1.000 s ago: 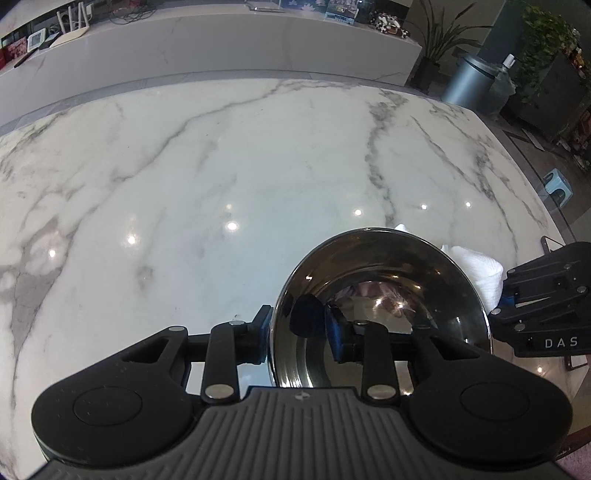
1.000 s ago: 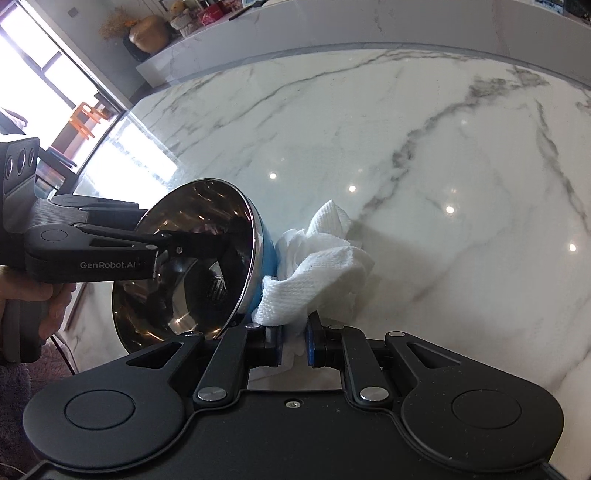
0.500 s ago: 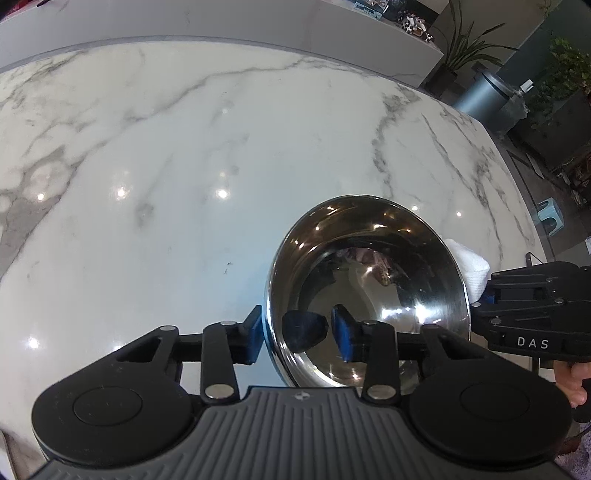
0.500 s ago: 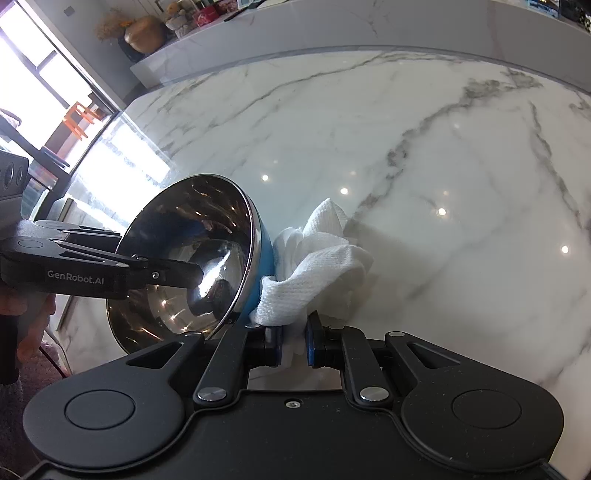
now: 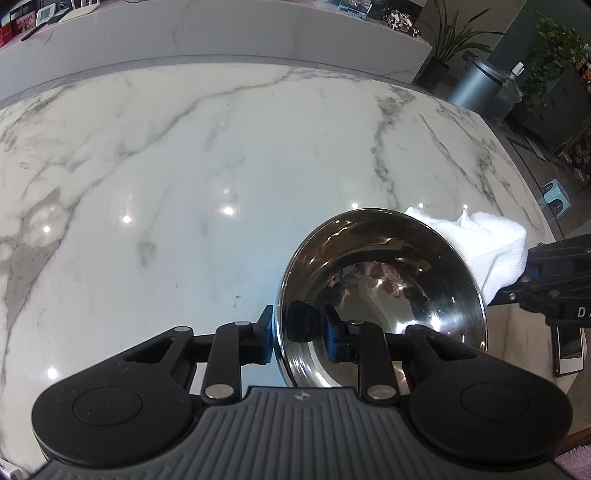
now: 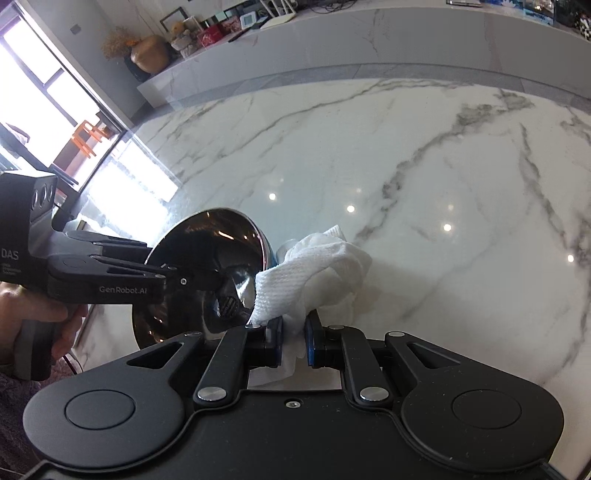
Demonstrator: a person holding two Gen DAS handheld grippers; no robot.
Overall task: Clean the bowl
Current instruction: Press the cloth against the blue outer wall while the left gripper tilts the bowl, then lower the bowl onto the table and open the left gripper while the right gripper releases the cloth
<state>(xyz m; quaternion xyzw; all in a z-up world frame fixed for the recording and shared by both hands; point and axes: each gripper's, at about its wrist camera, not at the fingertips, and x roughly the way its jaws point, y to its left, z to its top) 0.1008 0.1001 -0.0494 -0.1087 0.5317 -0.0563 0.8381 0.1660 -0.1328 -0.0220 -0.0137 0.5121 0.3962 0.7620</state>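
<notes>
1. Centrally, the steel bowl (image 5: pixel 380 291) is tilted on its side over the marble table (image 5: pixel 221 155), with its mouth turned toward the left gripper (image 5: pixel 299 334).
2. The left gripper's jaws straddle the bowl's near rim, one finger outside the wall and one inside; they are closing, and the gap is narrow.
3. The right gripper (image 6: pixel 293 338) is clamped on a white cloth (image 6: pixel 314 269). Its jaws are nearly together.
4. The cloth is bunched against the bowl's outer wall, on the side away from the left gripper. In the left wrist view the bowl hides most of it; only a fold shows past the far rim.
5. A hand (image 6: pixel 40 314) grips the left gripper's handle, left of the bowl in the right wrist view.
6. A phone (image 5: pixel 570 347) lies on the table right of the bowl, partly covered by the right gripper's body.
7. Beyond the bowl, the table is bare. A marble counter (image 5: pixel 221 33) carrying small items runs behind it.
8. Past the table's right end stand a grey bin (image 5: pixel 480 88), potted plants (image 5: pixel 454 40) and a small blue stool (image 5: pixel 556 194).
</notes>
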